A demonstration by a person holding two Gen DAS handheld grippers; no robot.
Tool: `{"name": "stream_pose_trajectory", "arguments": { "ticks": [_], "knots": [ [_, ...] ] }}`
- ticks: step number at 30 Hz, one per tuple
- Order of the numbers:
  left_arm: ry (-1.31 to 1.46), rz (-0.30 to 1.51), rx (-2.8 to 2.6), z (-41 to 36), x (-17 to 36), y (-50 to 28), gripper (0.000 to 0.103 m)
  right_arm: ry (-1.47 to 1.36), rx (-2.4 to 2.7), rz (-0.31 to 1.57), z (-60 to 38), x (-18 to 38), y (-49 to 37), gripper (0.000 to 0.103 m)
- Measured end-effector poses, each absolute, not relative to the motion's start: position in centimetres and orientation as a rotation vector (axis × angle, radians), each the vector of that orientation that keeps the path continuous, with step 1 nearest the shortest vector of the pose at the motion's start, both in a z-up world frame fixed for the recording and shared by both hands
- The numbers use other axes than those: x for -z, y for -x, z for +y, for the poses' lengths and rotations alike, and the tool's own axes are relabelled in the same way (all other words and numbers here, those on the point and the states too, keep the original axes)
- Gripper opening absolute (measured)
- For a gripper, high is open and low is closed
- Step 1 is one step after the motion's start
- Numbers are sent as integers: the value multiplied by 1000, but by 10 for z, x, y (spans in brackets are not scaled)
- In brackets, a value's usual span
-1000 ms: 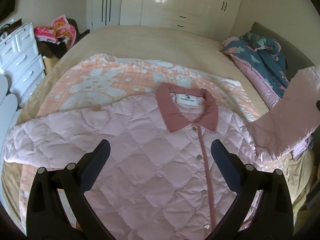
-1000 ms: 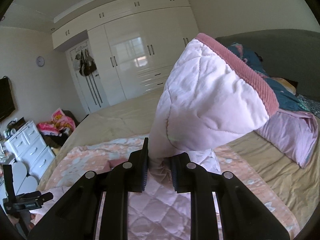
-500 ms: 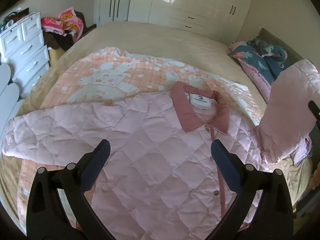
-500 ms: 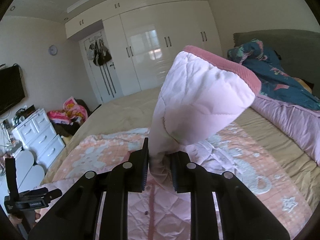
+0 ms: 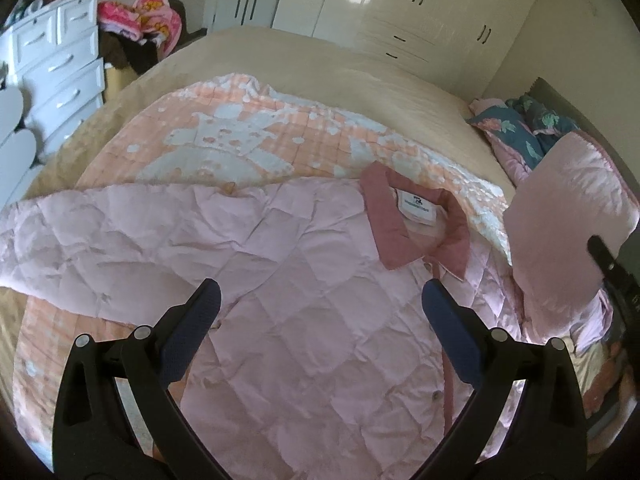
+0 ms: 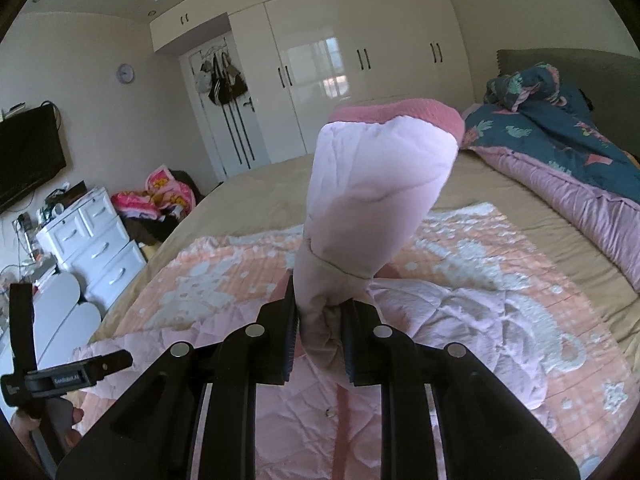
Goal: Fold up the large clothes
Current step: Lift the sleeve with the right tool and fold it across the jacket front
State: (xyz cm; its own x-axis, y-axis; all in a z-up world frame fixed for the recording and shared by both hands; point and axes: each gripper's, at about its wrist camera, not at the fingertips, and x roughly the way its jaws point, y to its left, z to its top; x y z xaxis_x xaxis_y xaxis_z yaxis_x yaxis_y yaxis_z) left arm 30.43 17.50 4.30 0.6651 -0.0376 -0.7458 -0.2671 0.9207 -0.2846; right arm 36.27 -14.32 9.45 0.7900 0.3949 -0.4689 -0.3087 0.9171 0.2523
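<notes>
The right gripper (image 6: 318,334), pinching the sleeve (image 6: 376,196), had swung it in over the jacket (image 5: 304,320) spread on the bed (image 5: 320,64); the left gripper (image 5: 320,308) hovered spread above. The sleeve fold looked underway.

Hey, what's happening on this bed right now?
A person with a claw in each hand is folding a pale pink quilted jacket with a darker pink collar, spread on an orange-and-white patterned blanket on the bed. The right claw is shut on the jacket's sleeve, holding it raised with its ribbed pink cuff uppermost. The left claw hangs open above the jacket's front, gripping nothing. The other sleeve lies flat.
</notes>
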Motion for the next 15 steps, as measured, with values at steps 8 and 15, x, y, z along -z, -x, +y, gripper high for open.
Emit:
{"name": "stream_pose_trajectory", "arguments": {
  "ticks": [8, 15],
  "knots": [
    [459, 850, -114, 188, -33, -305, 94, -150, -422, 593, -111, -69, -368, 18],
    [522, 859, -79, 197, -24, -305, 94, -120, -451, 645, -82, -40, -368, 22]
  ]
}}
